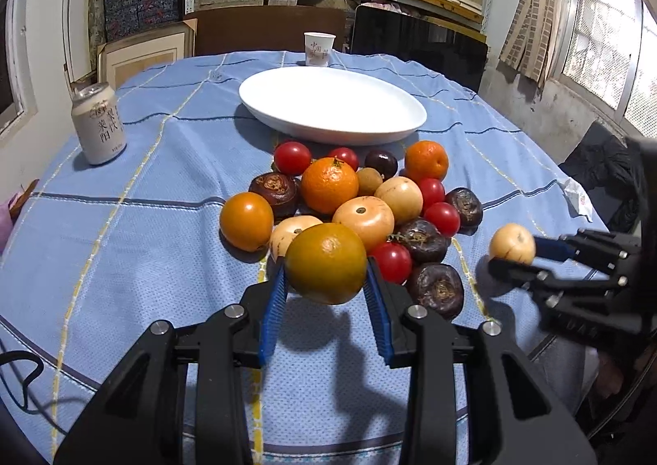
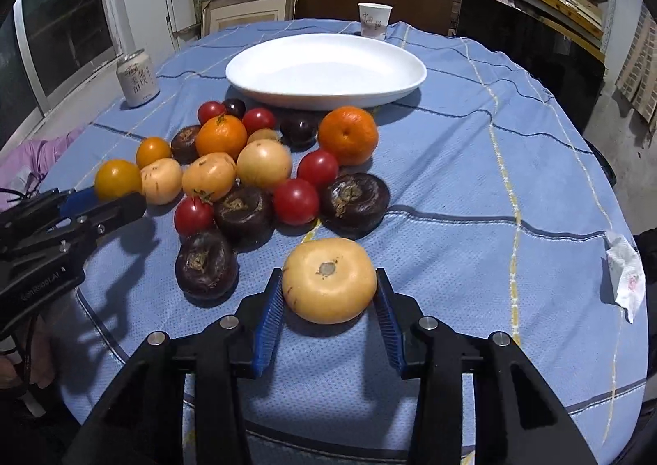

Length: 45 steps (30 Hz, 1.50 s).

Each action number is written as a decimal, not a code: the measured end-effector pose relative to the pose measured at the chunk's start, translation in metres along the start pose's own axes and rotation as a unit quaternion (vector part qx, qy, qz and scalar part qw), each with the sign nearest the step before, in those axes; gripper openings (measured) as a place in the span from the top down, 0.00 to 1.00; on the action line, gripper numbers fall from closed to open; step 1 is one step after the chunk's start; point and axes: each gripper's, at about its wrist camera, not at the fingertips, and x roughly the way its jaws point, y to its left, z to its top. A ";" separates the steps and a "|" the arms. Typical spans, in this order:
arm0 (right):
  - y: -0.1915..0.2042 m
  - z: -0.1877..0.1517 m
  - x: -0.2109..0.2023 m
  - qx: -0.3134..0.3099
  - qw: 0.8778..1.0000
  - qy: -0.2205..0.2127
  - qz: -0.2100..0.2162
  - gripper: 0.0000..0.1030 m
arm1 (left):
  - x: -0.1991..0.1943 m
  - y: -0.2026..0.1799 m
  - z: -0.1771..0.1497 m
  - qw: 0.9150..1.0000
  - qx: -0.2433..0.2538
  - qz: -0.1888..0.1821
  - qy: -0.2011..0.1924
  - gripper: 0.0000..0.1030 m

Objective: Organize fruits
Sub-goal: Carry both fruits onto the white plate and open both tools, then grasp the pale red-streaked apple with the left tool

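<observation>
The left gripper [image 1: 325, 284] grasps a greenish-orange mandarin [image 1: 325, 262] at the near edge of the fruit heap. The right gripper [image 2: 328, 301] clasps a pale yellow fruit [image 2: 329, 280] just clear of the heap. Behind the heap sits one white plate [image 1: 332, 106], bare. One can [image 1: 99, 123] and one paper cup [image 1: 319, 49] carry Chinese print, unreadable. A crumpled tissue [image 2: 626, 280] lies on the blue tablecloth [image 2: 472, 177].

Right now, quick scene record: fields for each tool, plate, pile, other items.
left tool: shut on greenish-orange citrus, lifted clear of the cloth
right tool: shut on pale yellow fruit
white plate: nothing on it, beyond the pile
fruit pile: on the blue tablecloth, not on the plate
other: can, paper cup
</observation>
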 end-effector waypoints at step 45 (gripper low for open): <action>-0.038 0.160 0.035 -0.066 0.995 -0.078 0.015 0.34 | 0.079 0.043 0.160 0.999 0.006 0.035 0.027 0.14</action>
